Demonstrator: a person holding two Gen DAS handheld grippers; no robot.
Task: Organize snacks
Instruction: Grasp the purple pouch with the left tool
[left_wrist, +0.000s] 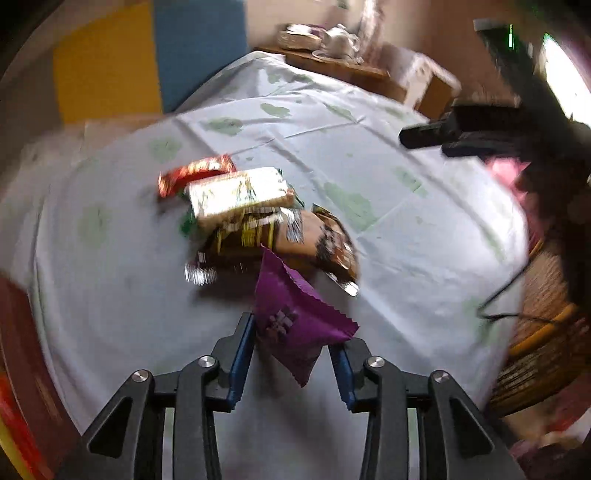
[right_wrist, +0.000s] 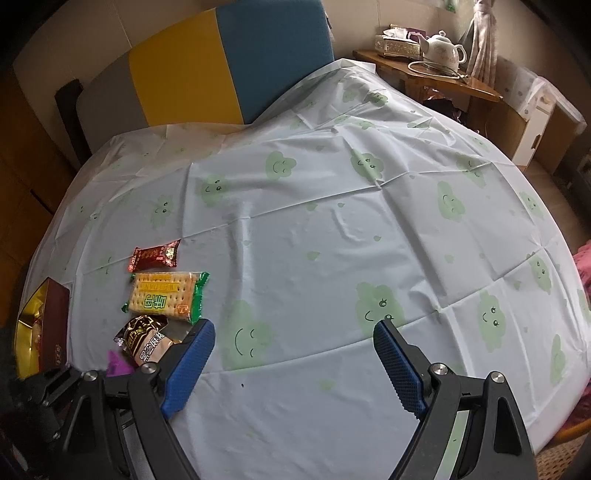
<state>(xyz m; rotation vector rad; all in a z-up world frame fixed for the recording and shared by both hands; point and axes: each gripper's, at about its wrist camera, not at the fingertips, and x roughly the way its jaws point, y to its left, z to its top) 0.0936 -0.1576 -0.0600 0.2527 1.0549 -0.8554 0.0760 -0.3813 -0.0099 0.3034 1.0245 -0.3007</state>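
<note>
A purple snack packet (left_wrist: 295, 317) hangs tilted between the blue pads of my left gripper (left_wrist: 291, 332), which is shut on it just above the cloth. Behind it lie a brown packet (left_wrist: 295, 240), a green-and-cream cracker pack (left_wrist: 236, 192) and a red packet (left_wrist: 195, 173) in a loose pile. The right wrist view shows the same red packet (right_wrist: 155, 254), cracker pack (right_wrist: 166, 297), brown packet (right_wrist: 146, 338) and a corner of the purple packet (right_wrist: 118, 363) at the left. My right gripper (right_wrist: 293, 332) stands open over bare cloth with nothing between its fingers.
A dark red box with a gold inside (right_wrist: 40, 328) sits at the table's left edge. The round table wears a pale cloth with green clouds (right_wrist: 332, 221). A yellow-and-blue chair back (right_wrist: 229, 62) stands behind; a side table holds a teapot (right_wrist: 443, 48). A wicker seat (left_wrist: 535, 332) is right.
</note>
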